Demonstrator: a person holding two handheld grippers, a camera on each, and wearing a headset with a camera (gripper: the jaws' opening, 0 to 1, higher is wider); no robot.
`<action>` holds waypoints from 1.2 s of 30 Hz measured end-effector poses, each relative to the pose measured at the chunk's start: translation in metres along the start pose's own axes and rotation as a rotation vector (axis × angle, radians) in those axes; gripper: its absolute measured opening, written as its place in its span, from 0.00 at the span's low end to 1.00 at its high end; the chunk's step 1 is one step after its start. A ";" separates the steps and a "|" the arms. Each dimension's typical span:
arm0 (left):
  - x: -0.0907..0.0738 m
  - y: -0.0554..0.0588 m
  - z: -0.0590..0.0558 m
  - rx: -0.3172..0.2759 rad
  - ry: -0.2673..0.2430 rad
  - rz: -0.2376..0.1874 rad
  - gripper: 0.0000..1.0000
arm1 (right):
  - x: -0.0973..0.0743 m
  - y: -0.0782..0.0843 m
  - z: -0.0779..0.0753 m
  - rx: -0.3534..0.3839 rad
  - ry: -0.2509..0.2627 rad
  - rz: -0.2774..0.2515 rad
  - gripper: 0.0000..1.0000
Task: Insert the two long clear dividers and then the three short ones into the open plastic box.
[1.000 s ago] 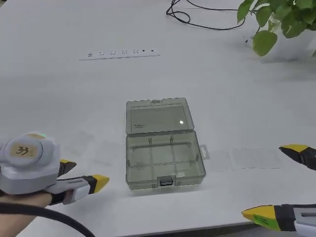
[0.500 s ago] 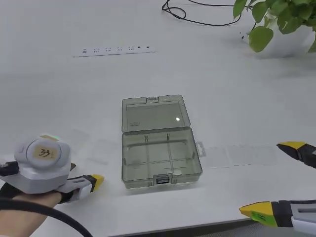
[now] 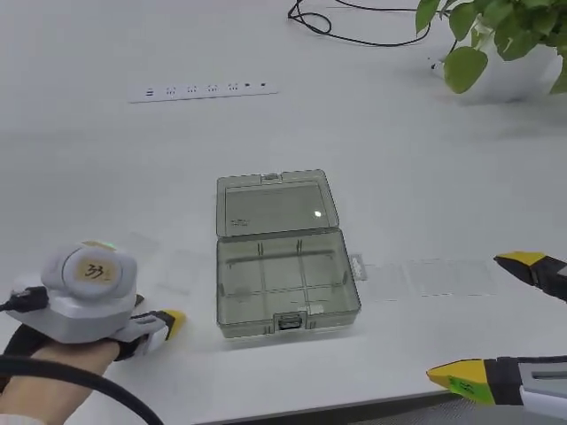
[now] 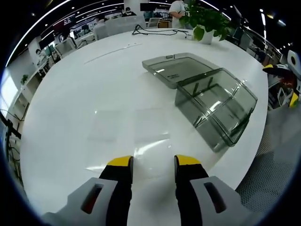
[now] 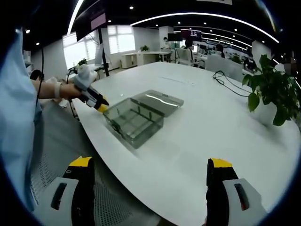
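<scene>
The left gripper (image 4: 150,162), jaws narrowly parted and empty, hovers over clear dividers (image 4: 151,134) beside the open plastic box (image 3: 283,292), the right gripper (image 3: 487,319) gaping wide; pickup apparently begins, needing a low edge-on pinch.

Open-plan office (desks (image 5: 137,58), ceiling lights (image 5: 202,15))

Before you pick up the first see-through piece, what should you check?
1. Box lid open flat: ok.
2. Left gripper open, empty: ok.
3. Right gripper open wide, empty: ok.
4. Clear dividers lying flat on the table just ahead of the left gripper: ok.
5. Which of them are the long ones: cannot tell.
6. Box free of dividers already in it: cannot tell.
</scene>
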State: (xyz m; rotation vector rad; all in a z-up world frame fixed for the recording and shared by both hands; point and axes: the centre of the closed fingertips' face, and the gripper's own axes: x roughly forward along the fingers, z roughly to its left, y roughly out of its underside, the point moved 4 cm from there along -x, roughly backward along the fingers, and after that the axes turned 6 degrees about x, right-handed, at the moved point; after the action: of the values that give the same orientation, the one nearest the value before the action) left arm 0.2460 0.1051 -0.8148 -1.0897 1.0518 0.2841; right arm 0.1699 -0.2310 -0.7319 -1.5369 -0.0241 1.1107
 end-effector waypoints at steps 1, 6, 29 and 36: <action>0.000 0.000 0.000 -0.001 0.000 0.002 0.33 | 0.000 0.000 0.000 0.001 -0.001 -0.001 1.00; 0.000 -0.001 -0.001 0.000 0.006 0.015 0.33 | 0.001 0.001 0.001 -0.001 -0.004 0.001 1.00; -0.003 -0.001 -0.001 -0.019 0.005 0.023 0.30 | 0.004 0.000 0.003 -0.011 -0.021 0.001 1.00; -0.006 0.000 0.000 -0.069 0.007 -0.012 0.30 | 0.006 -0.001 0.006 -0.003 -0.023 -0.004 1.00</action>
State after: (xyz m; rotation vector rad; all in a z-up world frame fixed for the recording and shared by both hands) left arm 0.2431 0.1062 -0.8101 -1.1590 1.0472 0.3089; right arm 0.1698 -0.2233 -0.7341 -1.5260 -0.0444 1.1264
